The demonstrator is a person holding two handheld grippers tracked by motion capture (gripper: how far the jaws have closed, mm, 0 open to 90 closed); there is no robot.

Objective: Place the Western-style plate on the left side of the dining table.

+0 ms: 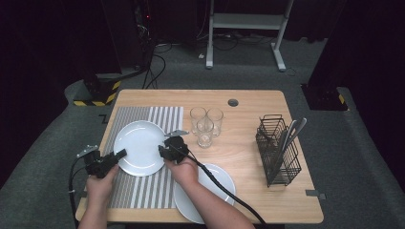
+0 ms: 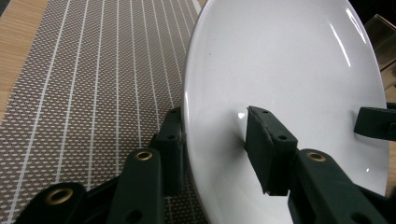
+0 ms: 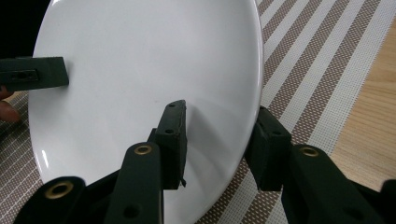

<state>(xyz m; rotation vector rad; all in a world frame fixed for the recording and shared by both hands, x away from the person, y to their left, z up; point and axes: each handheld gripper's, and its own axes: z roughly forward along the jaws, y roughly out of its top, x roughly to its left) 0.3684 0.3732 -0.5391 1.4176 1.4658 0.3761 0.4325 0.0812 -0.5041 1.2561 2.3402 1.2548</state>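
Observation:
A white plate [image 1: 138, 145] lies on a striped placemat [image 1: 165, 117]. My left gripper [image 1: 119, 155] straddles the plate's left rim, and my right gripper [image 1: 162, 150] straddles its right rim. In the left gripper view the plate [image 2: 280, 60] has one jaw under its edge and the other over its face, and the left gripper [image 2: 215, 116] stands open with a gap around the rim. In the right gripper view the right gripper [image 3: 219, 109] likewise stands open, one jaw over the plate [image 3: 140, 60] and one outside the rim. Each view shows the opposite gripper's jaw at the far edge.
A second white plate [image 1: 220, 180] lies at the table's front under my right forearm. Three glasses [image 1: 205, 124] stand just right of the placemat. A black wire caddy [image 1: 279, 152] with cutlery [image 1: 292, 130] stands at the right.

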